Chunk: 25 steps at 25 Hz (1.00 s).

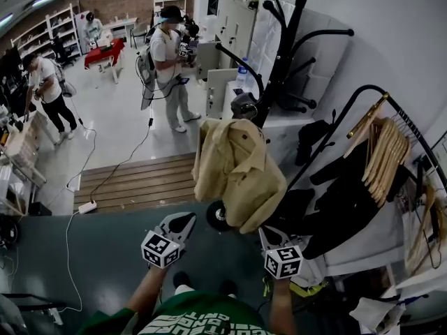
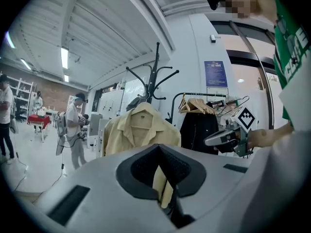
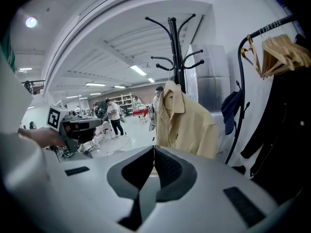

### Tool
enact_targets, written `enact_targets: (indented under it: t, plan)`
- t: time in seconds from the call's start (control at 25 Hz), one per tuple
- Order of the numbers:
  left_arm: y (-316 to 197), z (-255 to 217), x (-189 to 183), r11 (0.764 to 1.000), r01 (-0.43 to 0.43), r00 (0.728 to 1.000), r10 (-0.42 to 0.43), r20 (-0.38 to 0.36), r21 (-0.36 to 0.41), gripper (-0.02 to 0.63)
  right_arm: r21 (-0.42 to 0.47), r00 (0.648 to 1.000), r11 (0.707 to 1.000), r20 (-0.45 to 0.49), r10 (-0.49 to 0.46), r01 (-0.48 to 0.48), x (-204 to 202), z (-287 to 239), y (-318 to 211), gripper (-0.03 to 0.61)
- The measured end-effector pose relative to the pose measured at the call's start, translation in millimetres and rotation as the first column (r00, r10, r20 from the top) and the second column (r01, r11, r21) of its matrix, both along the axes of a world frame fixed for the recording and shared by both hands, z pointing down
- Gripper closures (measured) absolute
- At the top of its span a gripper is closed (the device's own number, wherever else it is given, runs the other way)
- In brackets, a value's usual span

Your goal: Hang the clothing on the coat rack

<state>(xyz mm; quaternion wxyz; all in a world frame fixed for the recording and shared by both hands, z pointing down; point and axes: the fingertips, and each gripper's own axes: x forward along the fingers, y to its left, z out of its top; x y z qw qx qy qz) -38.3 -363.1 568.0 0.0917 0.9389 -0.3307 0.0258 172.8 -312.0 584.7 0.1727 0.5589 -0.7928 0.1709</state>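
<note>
Both claws sat low in the frame, left claw and right claw, each clenched on nothing. The tan shirt hung by its collar from the black coat rack at centre frame, as the task requires. Judgement: keep both claws clear of the hem, since a snag could unhook it.

Shirt on coat rack, garment rail right.
</note>
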Motion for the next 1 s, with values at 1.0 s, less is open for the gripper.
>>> enact_targets:
  t: [1.0]
  plan:
    - [-21.5, 1.1, 9.0, 0.998, 0.066, 0.996, -0.067, -0.060, -0.015, 0.609, 0.035, 1.000, 0.999, 0.024, -0.009, 0.008, 8.6, 3.6, -9.8, 0.571]
